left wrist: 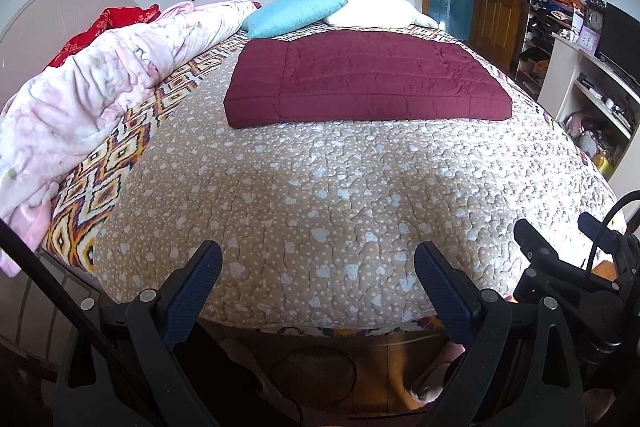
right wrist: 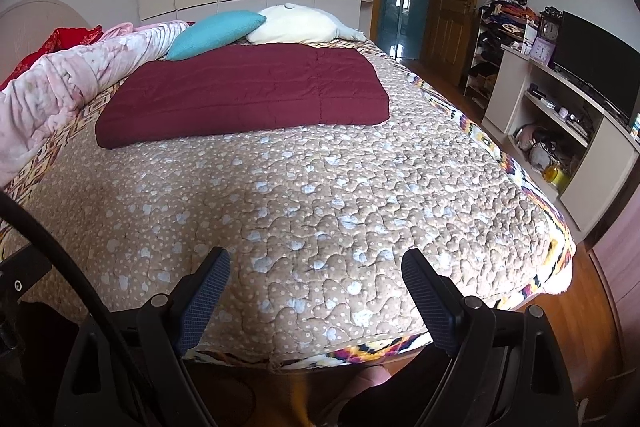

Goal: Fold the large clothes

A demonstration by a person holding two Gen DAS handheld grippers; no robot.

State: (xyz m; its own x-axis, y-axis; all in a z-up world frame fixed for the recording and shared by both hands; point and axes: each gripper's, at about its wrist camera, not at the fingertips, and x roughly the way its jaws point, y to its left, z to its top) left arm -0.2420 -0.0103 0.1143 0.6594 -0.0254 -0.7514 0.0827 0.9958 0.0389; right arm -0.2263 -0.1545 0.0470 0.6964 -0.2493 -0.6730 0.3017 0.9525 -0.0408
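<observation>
A maroon quilted garment (left wrist: pixel 368 83) (right wrist: pixel 244 93) lies folded into a flat rectangle on the far half of the bed. My left gripper (left wrist: pixel 318 259) hovers open over the near foot edge of the beige quilted bedspread (left wrist: pixel 304 211), well short of the garment, with nothing between its blue-padded fingers. My right gripper (right wrist: pixel 316 267) is likewise open and empty above the bedspread (right wrist: pixel 320 195) near the foot edge. In the left wrist view the right gripper's black body (left wrist: pixel 568 267) shows at the right edge.
A pink comforter (left wrist: pixel 92 95) is bunched along the bed's left side with red fabric (left wrist: pixel 104 23) behind it. A teal pillow (left wrist: pixel 292 15) and a white pillow (left wrist: pixel 376 9) lie at the head. A shelf unit with a TV (right wrist: pixel 596 67) stands right of the bed; wood floor below.
</observation>
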